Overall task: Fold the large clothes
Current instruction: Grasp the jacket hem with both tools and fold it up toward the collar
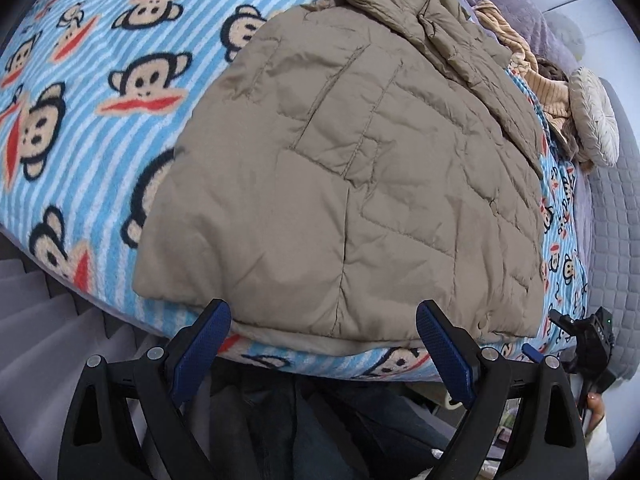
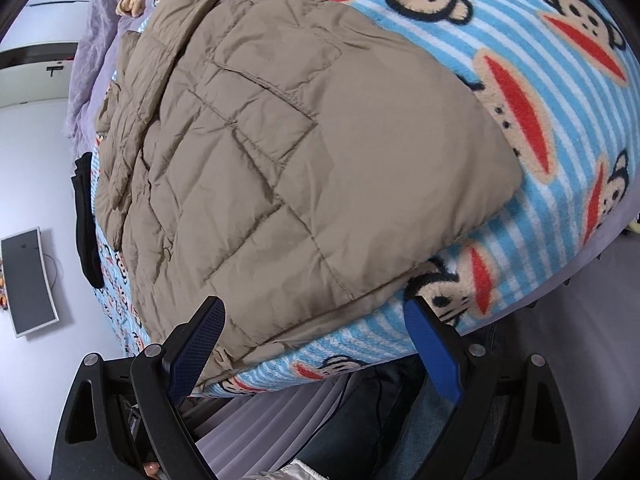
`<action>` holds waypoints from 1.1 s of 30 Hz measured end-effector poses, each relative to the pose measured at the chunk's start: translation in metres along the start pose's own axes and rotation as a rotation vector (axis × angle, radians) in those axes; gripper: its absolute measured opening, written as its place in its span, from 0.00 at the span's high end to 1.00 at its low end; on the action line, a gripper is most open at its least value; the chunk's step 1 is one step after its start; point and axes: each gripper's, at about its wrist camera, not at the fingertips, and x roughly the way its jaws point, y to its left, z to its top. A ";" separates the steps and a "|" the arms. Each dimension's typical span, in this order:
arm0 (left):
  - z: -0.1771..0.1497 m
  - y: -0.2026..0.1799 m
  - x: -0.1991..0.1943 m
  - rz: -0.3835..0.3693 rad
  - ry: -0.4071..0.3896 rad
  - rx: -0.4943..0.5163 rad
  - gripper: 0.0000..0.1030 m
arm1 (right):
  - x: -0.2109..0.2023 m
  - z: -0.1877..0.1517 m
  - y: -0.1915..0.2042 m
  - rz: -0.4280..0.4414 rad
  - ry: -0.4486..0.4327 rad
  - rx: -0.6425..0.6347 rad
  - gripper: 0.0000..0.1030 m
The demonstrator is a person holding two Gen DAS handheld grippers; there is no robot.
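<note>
- Lying flat, the tan quilted jacket (image 1: pixel 352 184) reaches the blanket's (image 1: pixel 100 60) near edge.
- Left gripper (image 1: pixel 324 344) and right gripper (image 2: pixel 312 340): jaws wide apart, holding nothing.
- Bare blanket flanks the jacket.

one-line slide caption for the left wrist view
Open left hand-held gripper at the near hem of a tan quilted puffer jacket on a blue-striped monkey-print fleece blanket.

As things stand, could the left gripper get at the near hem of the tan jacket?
Probably yes: the left gripper is open, the tan jacket hem lies just ahead between its fingers, and nothing sits between them.
</note>
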 end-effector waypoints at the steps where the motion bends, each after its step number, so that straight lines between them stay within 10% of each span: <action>1: -0.003 0.002 0.005 -0.013 0.014 -0.012 0.08 | 0.003 0.002 -0.006 0.004 0.007 0.018 0.10; 20: 0.021 -0.020 0.050 -0.142 0.016 -0.135 0.09 | 0.030 0.023 -0.040 0.229 -0.027 0.255 0.10; 21: 0.022 -0.023 0.050 -0.147 0.010 -0.125 0.22 | 0.032 0.023 -0.040 0.236 -0.024 0.264 0.11; 24: 0.028 -0.024 0.047 -0.153 0.024 -0.086 0.70 | 0.033 0.021 -0.036 0.226 -0.017 0.254 0.48; 26: 0.032 -0.021 0.042 -0.160 0.021 -0.067 0.79 | 0.032 0.018 -0.032 0.216 -0.017 0.241 0.83; 33: 0.040 -0.035 0.007 -0.170 -0.053 0.035 0.86 | 0.009 0.017 -0.010 0.220 -0.086 0.155 0.88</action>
